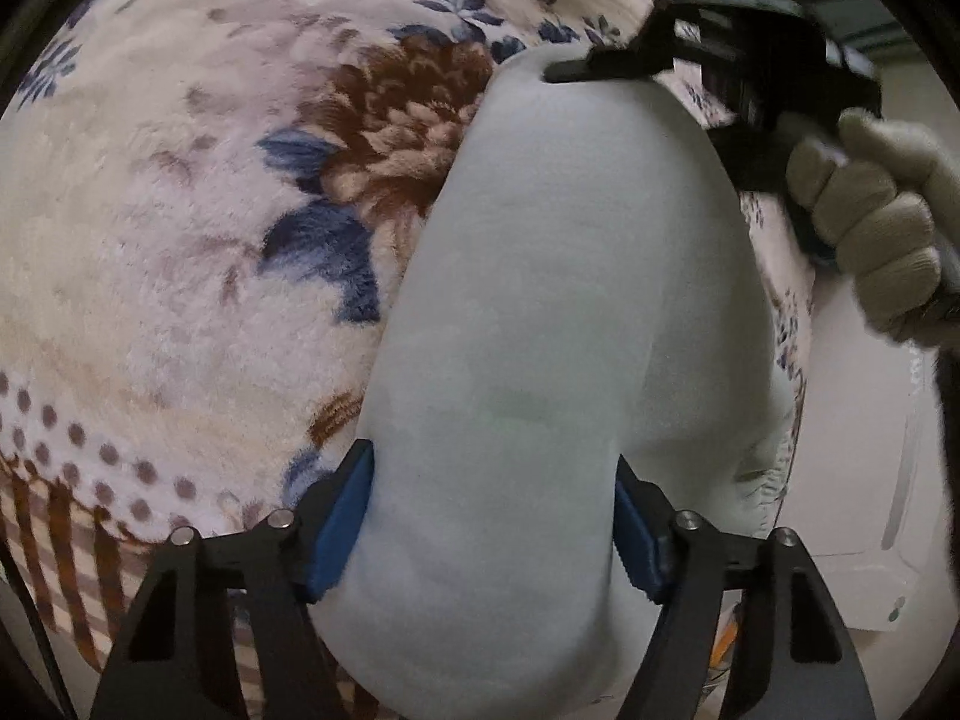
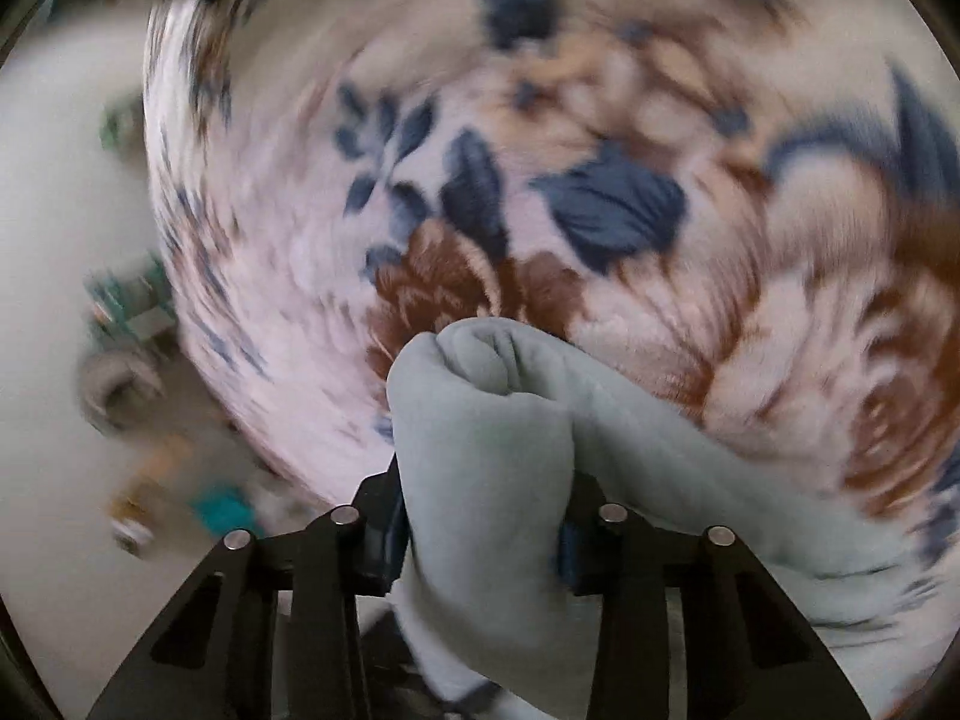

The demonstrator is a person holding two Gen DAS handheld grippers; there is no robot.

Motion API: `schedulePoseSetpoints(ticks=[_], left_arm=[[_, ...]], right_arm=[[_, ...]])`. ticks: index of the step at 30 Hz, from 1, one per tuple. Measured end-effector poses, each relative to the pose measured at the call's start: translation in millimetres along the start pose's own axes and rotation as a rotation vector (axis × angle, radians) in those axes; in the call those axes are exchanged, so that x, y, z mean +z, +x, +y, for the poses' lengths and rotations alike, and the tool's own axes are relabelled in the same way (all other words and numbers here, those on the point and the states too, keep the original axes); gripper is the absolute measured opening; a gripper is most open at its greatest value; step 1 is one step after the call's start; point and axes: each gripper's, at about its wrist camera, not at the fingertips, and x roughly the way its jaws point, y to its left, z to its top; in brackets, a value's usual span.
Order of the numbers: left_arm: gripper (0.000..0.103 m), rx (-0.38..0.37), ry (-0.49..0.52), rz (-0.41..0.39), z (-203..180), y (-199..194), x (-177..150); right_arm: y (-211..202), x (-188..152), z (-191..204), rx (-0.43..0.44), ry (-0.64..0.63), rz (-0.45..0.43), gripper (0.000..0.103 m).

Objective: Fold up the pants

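1. Location: the pants (image 1: pixel 540 312), pale grey-green fleece, lie on a floral blanket (image 1: pixel 180 210). What carries the blanket cannot be told.
2. Condition of the pants: in the left wrist view they form one long, smooth, narrow band running away from the camera, with no separate legs visible. Judgement: the legs are probably already laid one on the other.
3. Left hand-held gripper (image 1: pixel 492 534): its blue pads sit against both edges of the near end of the band, clamped across its width.
4. Right hand-held gripper (image 2: pixel 480 534): it is clamped on a bunched, rolled end of the pants. In the left wrist view it is seen at the far end, held by a gloved hand (image 1: pixel 870 222).
5. Progress: both ends are gripped, and the cross fold is not yet made. The far end is not yet brought over to the near end.
6. Remaining: fold end to end, perhaps once more, then smooth.
7. Note: the right wrist view is blurred; fine detail there is unreliable.
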Motion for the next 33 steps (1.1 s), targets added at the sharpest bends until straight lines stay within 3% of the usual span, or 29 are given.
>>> schedulePoseSetpoints(ticks=[4,7,9,10,12,15,17,19,20,21,25,27,31,33], left_arm=[[0.069,-0.023,-0.020,0.004,1.9,1.4,4.1],[0.071,-0.052,-0.040,0.022,6.2,1.8,8.4],[0.075,-0.071,-0.042,0.026,8.1,-0.7,9.4],[0.077,-0.082,-0.050,0.025,12.5,-4.2,9.7],[0.078,-0.090,-0.042,0.021,20.6,-11.2,10.4],[0.080,-0.065,0.006,0.018,16.3,-10.0,7.6],[0.080,-0.054,0.026,0.019,14.5,-9.2,6.6],[0.080,0.006,0.035,-0.019,14.0,-13.9,5.0],[0.078,-0.023,-0.009,-0.039,18.9,-16.5,3.5],[0.077,-0.099,-0.105,-0.069,31.6,-19.1,-0.1],[0.070,-0.063,-0.157,-0.096,40.5,-18.9,-3.9],[0.066,-0.081,-0.182,-0.099,40.3,-19.4,-4.6],[0.057,-0.098,-0.182,-0.115,45.6,-20.4,-11.9],[0.060,-0.041,-0.142,-0.069,38.3,-20.8,-13.3]], right_arm=[[8.5,-6.9,-40.9,0.231,0.194,-0.016,0.038],[12.3,-9.6,-49.0,0.307,0.219,-0.013,0.039],[11.1,-6.4,-36.4,0.257,0.149,-0.003,0.048],[6.7,-3.6,-26.3,0.207,0.101,-0.004,0.063],[2.3,1.8,-9.9,0.107,0.022,-0.008,0.078],[8.1,12.0,22.6,-0.099,-0.135,0.055,0.078],[28.6,14.9,44.3,-0.175,-0.220,0.159,0.078],[48.2,16.1,60.7,-0.281,-0.284,0.209,0.074],[54.9,16.9,64.3,-0.328,-0.301,0.220,0.069],[61.0,19.0,67.5,-0.354,-0.303,0.228,0.066],[69.3,28.1,70.8,-0.349,-0.246,0.210,0.051],[58.7,24.9,65.5,-0.324,-0.219,0.186,0.046],[34.8,23.3,46.7,-0.252,-0.129,0.125,0.041],[33.6,24.3,36.3,-0.193,-0.067,0.130,0.041]])
